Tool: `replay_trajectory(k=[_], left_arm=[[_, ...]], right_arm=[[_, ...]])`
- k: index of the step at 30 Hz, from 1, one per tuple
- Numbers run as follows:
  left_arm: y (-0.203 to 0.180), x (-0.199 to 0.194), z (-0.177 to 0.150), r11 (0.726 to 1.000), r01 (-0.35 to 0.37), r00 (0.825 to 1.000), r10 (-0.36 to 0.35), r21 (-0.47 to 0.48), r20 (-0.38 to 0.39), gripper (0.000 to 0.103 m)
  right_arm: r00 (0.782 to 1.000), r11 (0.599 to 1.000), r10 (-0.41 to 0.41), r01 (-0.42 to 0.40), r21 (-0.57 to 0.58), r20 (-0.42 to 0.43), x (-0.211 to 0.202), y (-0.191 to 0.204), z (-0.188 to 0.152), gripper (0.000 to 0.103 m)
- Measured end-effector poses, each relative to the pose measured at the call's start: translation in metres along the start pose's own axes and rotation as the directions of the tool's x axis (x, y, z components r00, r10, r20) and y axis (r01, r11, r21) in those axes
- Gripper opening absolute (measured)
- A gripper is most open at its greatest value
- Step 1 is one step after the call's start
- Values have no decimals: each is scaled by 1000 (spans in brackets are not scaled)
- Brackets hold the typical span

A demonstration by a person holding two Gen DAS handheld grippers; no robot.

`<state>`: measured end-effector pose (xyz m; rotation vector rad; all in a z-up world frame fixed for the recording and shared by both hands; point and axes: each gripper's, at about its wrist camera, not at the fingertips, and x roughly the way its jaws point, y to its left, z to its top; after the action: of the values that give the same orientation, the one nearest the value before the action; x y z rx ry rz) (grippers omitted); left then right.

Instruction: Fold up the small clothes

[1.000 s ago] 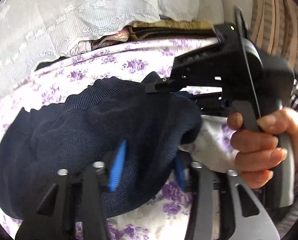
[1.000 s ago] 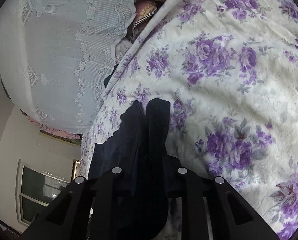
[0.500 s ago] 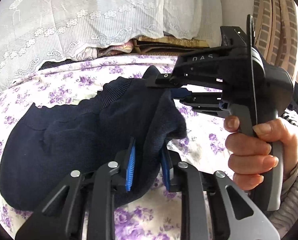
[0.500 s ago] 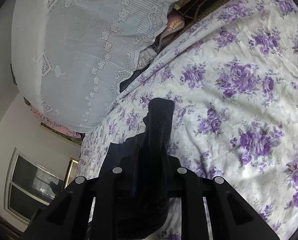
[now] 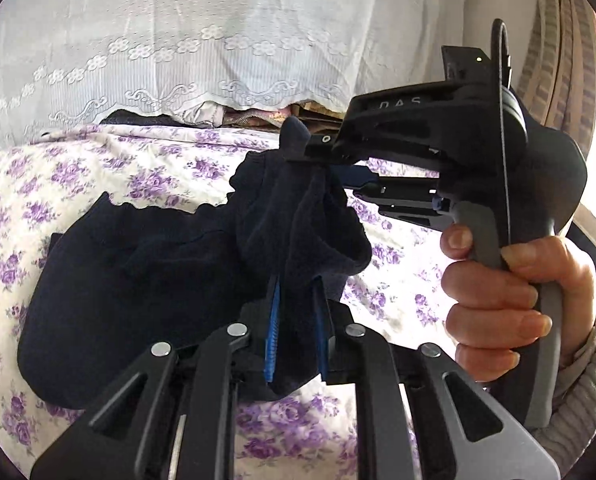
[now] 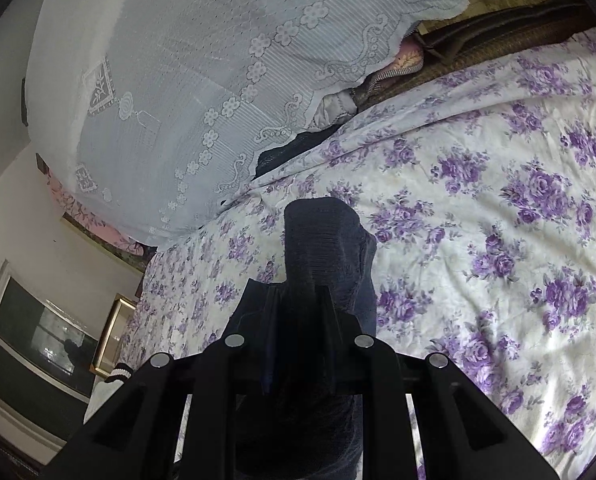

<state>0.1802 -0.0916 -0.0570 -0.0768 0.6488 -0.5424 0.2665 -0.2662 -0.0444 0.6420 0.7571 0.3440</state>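
Lifting the dark navy knitted garment [image 5: 146, 280] above the purple-flowered bedsheet [image 5: 98, 172], both tools gripped it: the left tool [image 5: 294, 332] had just been closing onto a bunched fold, and the right tool [image 6: 298, 320] was clamped on its ribbed edge. Doing the fold well probably meant keeping both corners level and taut before laying them over the part resting on the bedsheet.

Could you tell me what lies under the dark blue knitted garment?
Under the dark blue knitted garment lies the purple-flowered bedsheet, showing all around it. Whatever sits directly beneath the fabric is covered.
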Motion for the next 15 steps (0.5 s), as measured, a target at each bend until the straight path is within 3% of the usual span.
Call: replay_trajectory(k=[9, 12, 15], left_arm=[[38, -30, 1, 996, -15, 999, 18, -83, 36, 14], [58, -37, -2, 991, -40, 998, 45, -128, 39, 13], [78, -32, -8, 981, -7, 1000, 4, -192, -12, 13]], right_arm=[[999, 994, 0, -6, -109, -51, 28, 72, -7, 8], [997, 987, -17, 4, -163, -81, 42, 94, -16, 8], [996, 981, -82, 77, -176, -20, 39, 96, -20, 14]])
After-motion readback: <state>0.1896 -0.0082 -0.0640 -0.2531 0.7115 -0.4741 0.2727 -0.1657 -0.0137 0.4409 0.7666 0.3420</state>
